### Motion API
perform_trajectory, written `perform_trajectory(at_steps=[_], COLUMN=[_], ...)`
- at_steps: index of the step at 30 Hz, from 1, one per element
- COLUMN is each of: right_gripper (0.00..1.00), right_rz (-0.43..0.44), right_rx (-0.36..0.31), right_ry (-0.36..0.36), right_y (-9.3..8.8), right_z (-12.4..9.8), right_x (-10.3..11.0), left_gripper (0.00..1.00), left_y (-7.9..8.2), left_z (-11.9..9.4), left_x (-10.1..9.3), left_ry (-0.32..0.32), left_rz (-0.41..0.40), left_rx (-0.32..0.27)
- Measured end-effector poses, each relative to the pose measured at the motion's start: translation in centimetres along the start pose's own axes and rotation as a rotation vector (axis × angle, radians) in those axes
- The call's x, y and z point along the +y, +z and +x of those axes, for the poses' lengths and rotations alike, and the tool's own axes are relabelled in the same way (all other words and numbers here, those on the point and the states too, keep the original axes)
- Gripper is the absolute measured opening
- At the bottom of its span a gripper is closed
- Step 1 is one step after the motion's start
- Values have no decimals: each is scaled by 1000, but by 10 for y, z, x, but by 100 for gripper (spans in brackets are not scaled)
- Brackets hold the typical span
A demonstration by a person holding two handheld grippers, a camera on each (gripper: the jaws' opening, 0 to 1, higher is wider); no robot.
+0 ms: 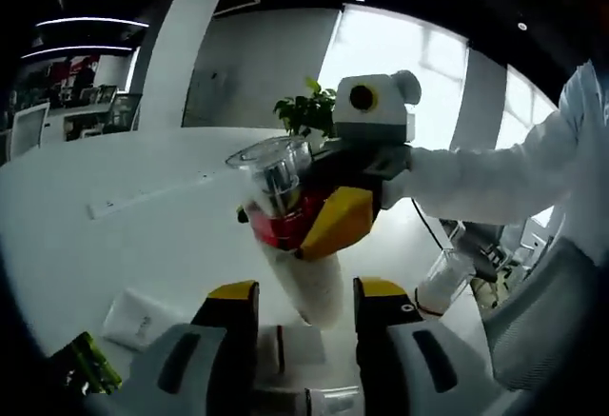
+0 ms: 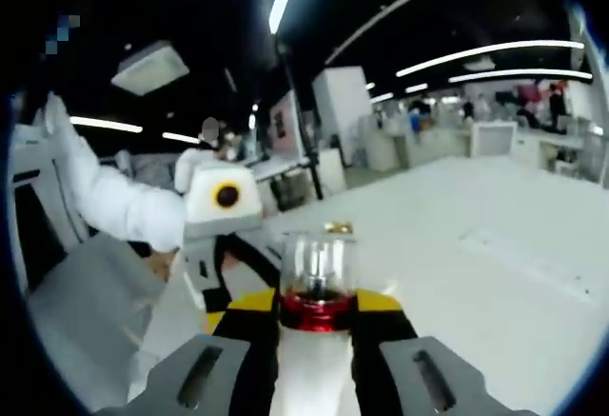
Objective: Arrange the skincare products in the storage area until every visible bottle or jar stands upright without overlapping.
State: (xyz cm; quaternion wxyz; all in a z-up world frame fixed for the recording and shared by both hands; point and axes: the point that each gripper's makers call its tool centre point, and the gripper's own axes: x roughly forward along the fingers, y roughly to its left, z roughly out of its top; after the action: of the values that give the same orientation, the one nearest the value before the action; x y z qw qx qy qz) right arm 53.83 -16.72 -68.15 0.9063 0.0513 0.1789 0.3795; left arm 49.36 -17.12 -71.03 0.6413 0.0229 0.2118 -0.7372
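Left gripper view: the left hand-held gripper (image 1: pixel 304 302) rises from the bottom with its yellow-tipped jaws standing wide apart and nothing clamped between them. Beyond them, the right hand-held gripper (image 1: pixel 306 218) enters from the right, held by a person in a white sleeve (image 1: pixel 495 180). It is closed on a white pump bottle (image 1: pixel 303 266) with a red collar and a clear cap (image 1: pixel 271 161). The bottle is lifted above the white counter (image 1: pixel 114 197) and tilted, its cap leaning to the upper left and its base pointing down between the left jaws. A second white bottle (image 1: pixel 442 285) stands on the counter at the right. A flat white packet (image 1: pixel 141 319) and a green item (image 1: pixel 88 364) lie at the lower left. A potted plant (image 1: pixel 306 111) stands behind.

Right gripper view: the right hand-held gripper (image 2: pixel 317 309) grips the same bottle (image 2: pixel 309 364) at its red collar, the clear cap (image 2: pixel 318 262) upward in view. The left hand-held gripper (image 2: pixel 230 273) appears just left of it; its jaw state cannot be told here.
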Motion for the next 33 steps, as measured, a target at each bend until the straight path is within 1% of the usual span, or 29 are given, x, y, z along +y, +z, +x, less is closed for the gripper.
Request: perform_trajectory(at_steps=[1,2,3,5,7,11,12,16,18,19,21,22,25,27,28,30,31,33], right_gripper=[22,22,22,22,21,22,22,22,23,23,23,23,23,23,23,24,24,24], right_rz=[1,13,25,47,52,46,44,25,6,-7,-28,-34,-66,-83,-94,-83,-81,-110], right_rx=[-9,-26,-33,-58,-85,-116,-119,-123,-118,-117,-116,-112,-105,-105,-104,-100,-97,-79], right_ry=[12,32,44,57,63,96,99,105,109,112,110,107,97,94,95,99,99,86], right_y=[0,0,0,-1,0,1,2,2,1,0,0,-1,-2,-2,-2,-1,-2,-3], right_z=[0,-1,-2,-2,-3,-3,-3,-7,-10,-12,-16,-16,-19,-21,-23,-25,-26,-26], right_x=[1,4,4,5,6,10,12,14,16,18,23,24,29,32,35,38,38,38], left_gripper=[36,36,35,35,36,32,29,29,29,29,28,28,28,28,28,28,27,27], left_y=[1,2,3,4,4,6,6,7,7,7,7,7,7,6,5,3,2,2], left_z=[2,5,8,12,16,20,21,22,23,24,24,24,25,25,25,26,27,26], left_x=[5,3,4,5,9,0,-3,-3,-7,-9,-13,-15,-19,-22,-21,-20,-29,-28], left_ry=[-10,-41,-58,-63,-70,-117,-136,-119,-108,-101,-97,-95,-97,-89,-78,-63,-58,-55], left_rz=[0,9,11,10,13,29,47,67,92,122,135,167,184,215,255,294,303,295], left_rx=[-7,-20,-26,-29,-26,-30,-26,-29,-24,-21,-17,-17,-8,5,17,30,33,34])
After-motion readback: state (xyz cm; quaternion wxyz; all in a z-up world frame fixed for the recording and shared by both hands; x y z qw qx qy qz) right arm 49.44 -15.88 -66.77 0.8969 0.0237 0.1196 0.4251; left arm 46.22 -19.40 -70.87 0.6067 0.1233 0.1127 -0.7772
